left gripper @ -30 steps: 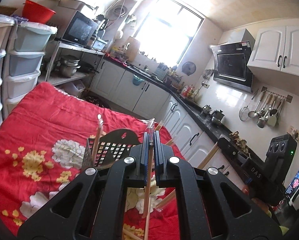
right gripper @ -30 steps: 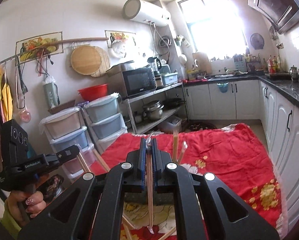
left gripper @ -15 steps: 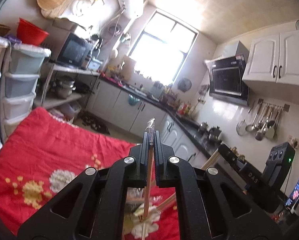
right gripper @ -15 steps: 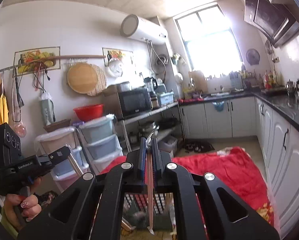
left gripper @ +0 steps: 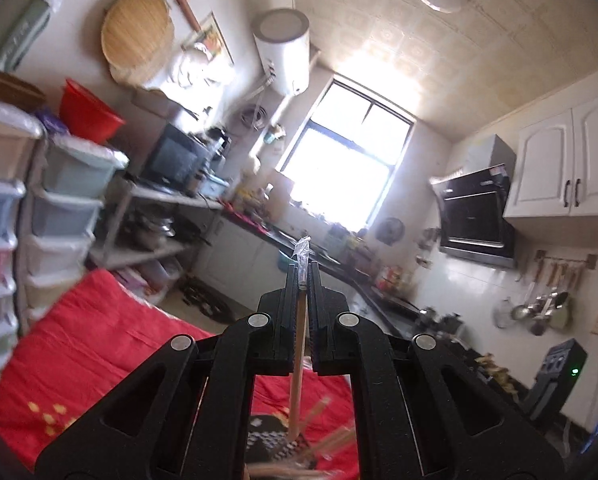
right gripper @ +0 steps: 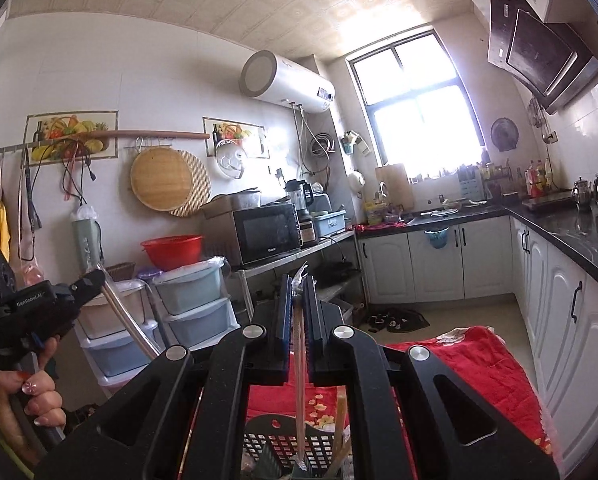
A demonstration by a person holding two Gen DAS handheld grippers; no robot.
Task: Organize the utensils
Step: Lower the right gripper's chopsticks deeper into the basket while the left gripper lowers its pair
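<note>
Right wrist view: left gripper (right gripper: 93, 282) body reads "GenRobot.AI".

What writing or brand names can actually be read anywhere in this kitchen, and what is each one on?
"GenRobot.AI": white letters on the side of the left gripper, seen from the right wrist view.
Microwave: a small brand word under the door, too small to read.
Water heater: a small display panel, unreadable.
Range hood: a sticker, too blurred to read.
Nothing is readable in the left wrist view.
</note>
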